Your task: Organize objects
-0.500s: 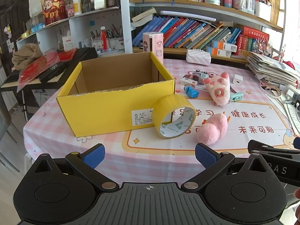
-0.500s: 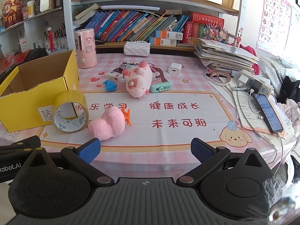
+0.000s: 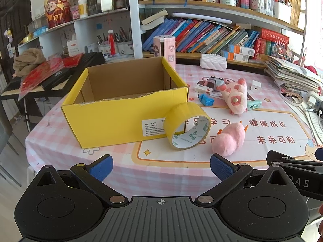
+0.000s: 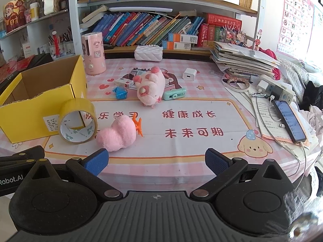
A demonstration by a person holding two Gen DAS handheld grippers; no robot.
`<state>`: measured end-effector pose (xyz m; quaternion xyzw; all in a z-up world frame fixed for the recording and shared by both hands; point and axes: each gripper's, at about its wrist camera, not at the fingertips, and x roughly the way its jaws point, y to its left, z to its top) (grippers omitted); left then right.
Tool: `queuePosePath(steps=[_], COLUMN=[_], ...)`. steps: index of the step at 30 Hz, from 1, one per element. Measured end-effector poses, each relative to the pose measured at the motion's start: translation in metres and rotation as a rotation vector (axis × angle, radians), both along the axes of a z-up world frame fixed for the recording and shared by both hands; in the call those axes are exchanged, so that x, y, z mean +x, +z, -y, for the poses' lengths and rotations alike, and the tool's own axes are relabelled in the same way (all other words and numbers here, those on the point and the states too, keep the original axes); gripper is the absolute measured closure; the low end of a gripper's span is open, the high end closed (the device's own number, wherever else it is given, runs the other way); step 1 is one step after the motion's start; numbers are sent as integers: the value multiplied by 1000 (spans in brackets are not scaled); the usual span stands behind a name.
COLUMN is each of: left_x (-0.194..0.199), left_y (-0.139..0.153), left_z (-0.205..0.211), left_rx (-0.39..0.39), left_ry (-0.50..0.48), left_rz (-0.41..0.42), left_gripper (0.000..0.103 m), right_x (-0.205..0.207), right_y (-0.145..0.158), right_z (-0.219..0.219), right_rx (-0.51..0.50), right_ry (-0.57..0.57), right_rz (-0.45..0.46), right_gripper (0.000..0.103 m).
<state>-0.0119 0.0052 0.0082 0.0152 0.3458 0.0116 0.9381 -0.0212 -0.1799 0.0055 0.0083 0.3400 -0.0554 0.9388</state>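
Both the left gripper [image 3: 160, 166] and right gripper [image 4: 156, 160] gape wide and empty near the yellow tape roll [image 3: 186, 126], which touches the yellow cardboard box [image 3: 113, 117].

The pink checked table mat [image 4: 201, 104], lying ahead of the right gripper's jaws, carries red Chinese characters in two rows: "乐学习" and "健康成长" above, "未来可期" below. At the left edge of the right wrist view, the black body of the other gripper [image 4: 12, 178] bears white lettering "Robot.AI". Far right of the jaws, a wall poster [image 4: 294, 18] shows alphabet letters. The white label on the yellow cardboard box [image 3: 152, 129] is too small to read.
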Motion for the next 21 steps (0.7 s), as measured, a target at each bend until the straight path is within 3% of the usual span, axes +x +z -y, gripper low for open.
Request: queuePosePath(steps=[21], left_x=[0], left_y=[-2], left_z=[0], left_rx=[1], left_ry=[1], left_rz=[-5], left_gripper=[0], right_x=[3], right_y=[3], right_z=[1], right_rx=[6], right_ry=[2], right_rz=[-2], right_gripper=[0])
